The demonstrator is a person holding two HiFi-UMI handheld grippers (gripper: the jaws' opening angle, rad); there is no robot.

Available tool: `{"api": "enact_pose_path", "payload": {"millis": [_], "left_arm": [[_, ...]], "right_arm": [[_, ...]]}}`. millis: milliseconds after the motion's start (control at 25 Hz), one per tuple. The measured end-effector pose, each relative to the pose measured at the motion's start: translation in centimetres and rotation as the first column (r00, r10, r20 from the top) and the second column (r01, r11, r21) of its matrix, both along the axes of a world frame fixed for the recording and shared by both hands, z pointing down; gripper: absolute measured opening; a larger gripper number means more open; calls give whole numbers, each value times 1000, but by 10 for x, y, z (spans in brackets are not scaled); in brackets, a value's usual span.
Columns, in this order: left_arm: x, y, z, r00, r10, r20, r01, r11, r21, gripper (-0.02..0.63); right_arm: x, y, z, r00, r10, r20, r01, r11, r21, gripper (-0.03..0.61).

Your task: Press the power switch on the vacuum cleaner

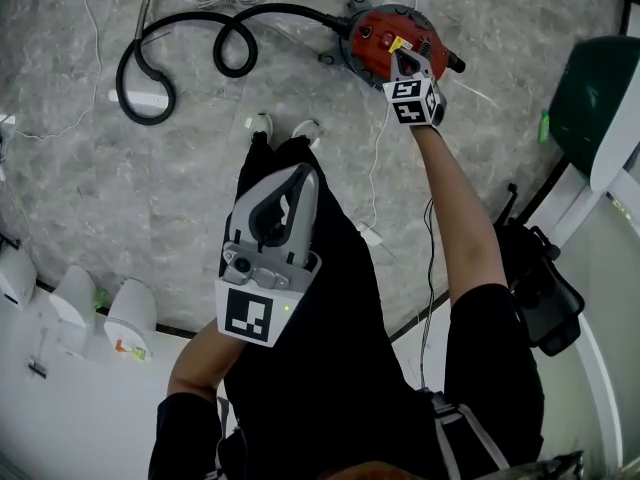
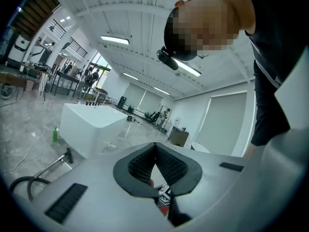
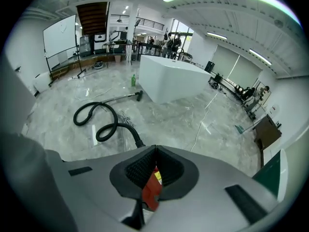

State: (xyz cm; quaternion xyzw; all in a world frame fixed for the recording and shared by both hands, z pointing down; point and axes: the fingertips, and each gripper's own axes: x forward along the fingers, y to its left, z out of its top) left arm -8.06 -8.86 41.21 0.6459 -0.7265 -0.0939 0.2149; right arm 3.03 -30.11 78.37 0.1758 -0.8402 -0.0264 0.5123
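A red round vacuum cleaner (image 1: pixel 385 38) stands on the grey marble floor at the top of the head view, its black hose (image 1: pixel 190 48) curling away to the left. My right gripper (image 1: pixel 403 60) is stretched down onto the vacuum's top, jaws shut, tips against the red body near a yellow label. In the right gripper view the red vacuum (image 3: pixel 152 187) shows just beneath the closed jaws and the hose (image 3: pixel 96 120) loops beyond. My left gripper (image 1: pixel 303 174) is held up close to the person's black trousers, shut, with nothing in it.
A green and white machine (image 1: pixel 600 108) stands at right, with a black bag (image 1: pixel 540 288) below it. White toilets (image 1: pixel 130 318) line the lower left. A thin white cable (image 1: pixel 378 168) runs across the floor. A white block (image 3: pixel 169 79) stands beyond the hose.
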Motion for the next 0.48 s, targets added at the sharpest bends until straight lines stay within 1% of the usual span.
{"api": "enact_pose_path", "payload": {"millis": [120, 200, 400, 480], "left_arm": [[-4, -6, 10, 1000, 6, 0, -6, 1000, -2, 14], [-8, -9, 17, 1000, 1, -3, -1, 1000, -7, 14], [-12, -21, 37, 1000, 5, -1, -5, 1000, -23, 14], [-12, -22, 39, 1000, 11, 6, -11, 1000, -24, 14]], "right_arm": [[6, 0, 27, 1000, 26, -14, -27, 998, -56, 18], [8, -1, 42, 999, 24, -35, -27, 997, -73, 18], [10, -20, 79, 996, -1, -90, -4, 998, -55, 18], [10, -20, 92, 994, -1, -105, -6, 998, -66, 18]]}}
